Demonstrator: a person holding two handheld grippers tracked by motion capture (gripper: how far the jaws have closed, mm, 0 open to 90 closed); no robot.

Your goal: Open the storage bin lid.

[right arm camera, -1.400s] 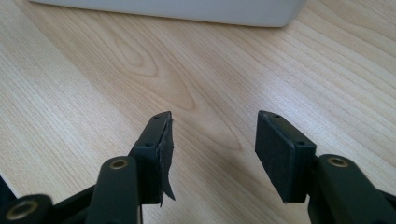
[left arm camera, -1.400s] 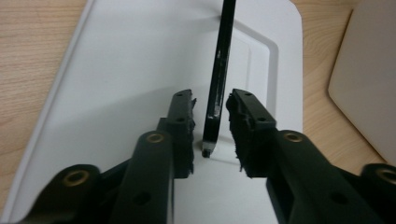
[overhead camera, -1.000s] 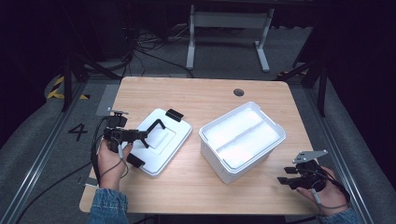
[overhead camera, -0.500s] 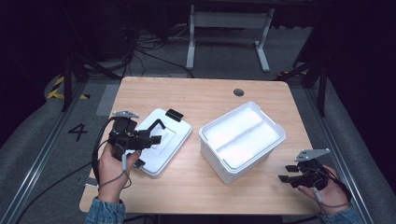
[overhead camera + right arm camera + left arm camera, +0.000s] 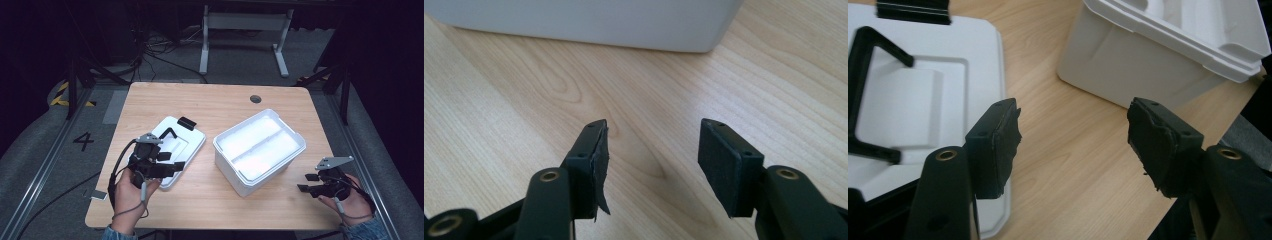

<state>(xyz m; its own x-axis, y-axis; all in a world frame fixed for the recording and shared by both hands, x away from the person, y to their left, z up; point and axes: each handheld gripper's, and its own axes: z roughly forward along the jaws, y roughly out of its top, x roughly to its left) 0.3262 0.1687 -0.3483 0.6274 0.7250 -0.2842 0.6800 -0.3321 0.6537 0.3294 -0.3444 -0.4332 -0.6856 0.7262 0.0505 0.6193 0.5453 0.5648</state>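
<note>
Left gripper [image 5: 172,162] gaping wide, empty, over white lid [image 5: 187,142]'s edge; foam box [image 5: 260,147] ahead. Right gripper [image 5: 309,183] likewise wide, empty. Floor numeral "4" [image 5: 83,141] beyond left gripper.

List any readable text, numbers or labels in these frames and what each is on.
"4": a black numeral on the grey floor left of the table, in the high view.
No print can be read on the white box, the white lid or either gripper.
</note>
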